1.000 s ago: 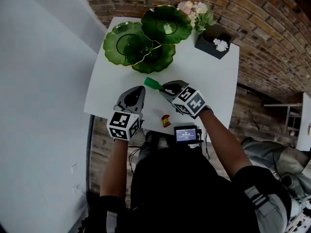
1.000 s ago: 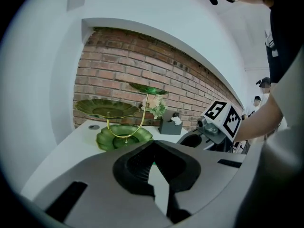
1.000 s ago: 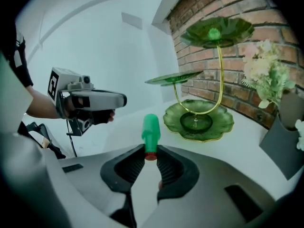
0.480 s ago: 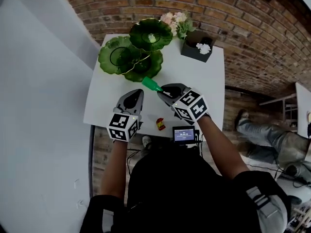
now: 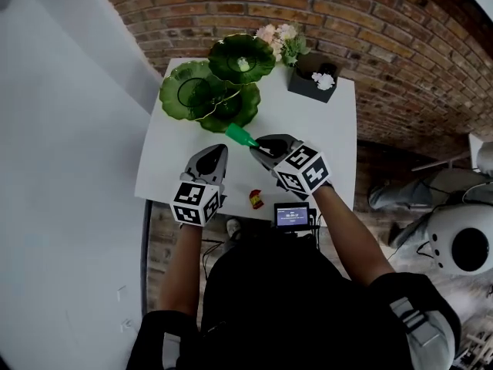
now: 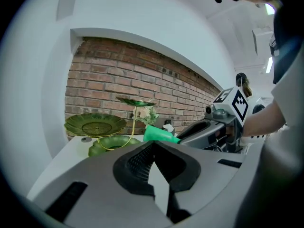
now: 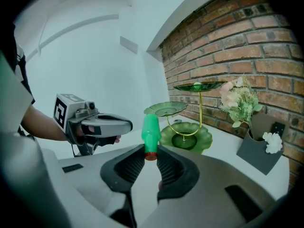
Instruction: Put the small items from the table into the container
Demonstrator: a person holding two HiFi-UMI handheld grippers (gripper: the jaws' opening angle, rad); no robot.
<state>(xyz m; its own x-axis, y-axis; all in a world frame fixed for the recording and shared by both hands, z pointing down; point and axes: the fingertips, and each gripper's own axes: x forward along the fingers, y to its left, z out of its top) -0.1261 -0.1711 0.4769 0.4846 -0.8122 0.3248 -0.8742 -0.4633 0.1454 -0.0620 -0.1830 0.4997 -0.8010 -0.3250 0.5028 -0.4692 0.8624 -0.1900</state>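
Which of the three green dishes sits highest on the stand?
The dish beside the flowers: it tops the gold stem; the middle dish and bottom dish sit lower.

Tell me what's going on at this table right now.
A person stands at a white table with a gripper in each hand. The right gripper is clamped on one end of a green bottle-shaped item, with the rest sticking out toward the green tiered dish stand at the far side. The left gripper is beside it, jaws together and empty. A small red and yellow item lies on the table near the person's edge, not yet picked up.
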